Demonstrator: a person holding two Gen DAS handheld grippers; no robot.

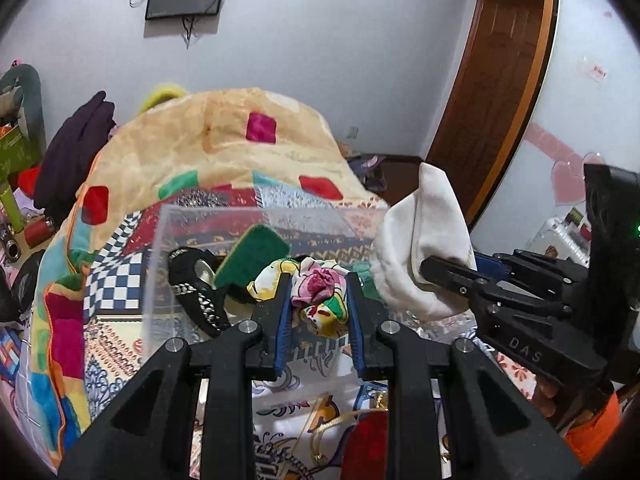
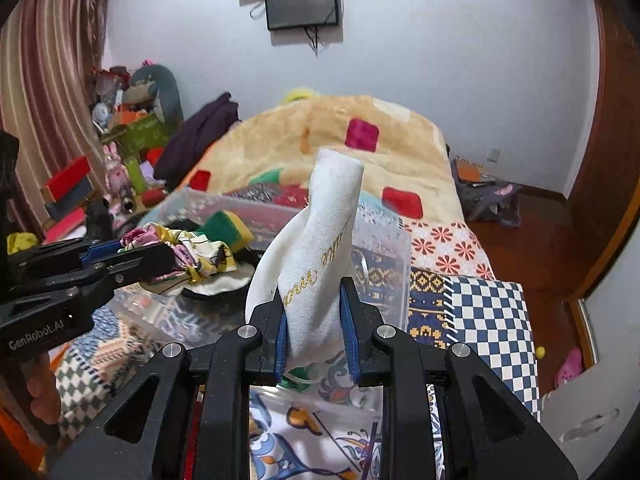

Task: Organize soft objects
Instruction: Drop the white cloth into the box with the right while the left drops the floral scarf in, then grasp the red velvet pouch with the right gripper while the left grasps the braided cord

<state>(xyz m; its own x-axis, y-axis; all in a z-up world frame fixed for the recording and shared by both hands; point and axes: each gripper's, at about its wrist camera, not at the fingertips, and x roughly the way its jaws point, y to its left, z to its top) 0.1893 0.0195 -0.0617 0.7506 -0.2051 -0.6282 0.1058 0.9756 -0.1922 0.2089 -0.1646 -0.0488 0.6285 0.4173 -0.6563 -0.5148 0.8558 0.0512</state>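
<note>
Black left tongs [image 1: 319, 280] and right tongs [image 2: 311, 300]: blue pads, silver screws, white lettering.

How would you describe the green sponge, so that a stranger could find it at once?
On the bed with the patterned quilt stands a clear plastic box. Inside it, leaning between a black studded band and a floral scrunchie, is the sponge: the only flat, rounded slab, green with a yellow edge.

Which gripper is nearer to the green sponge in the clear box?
Left. The left gripper, holding the floral cloth, sits beside the green sponge; the right gripper, holding the white cloth, is farther away.
</note>
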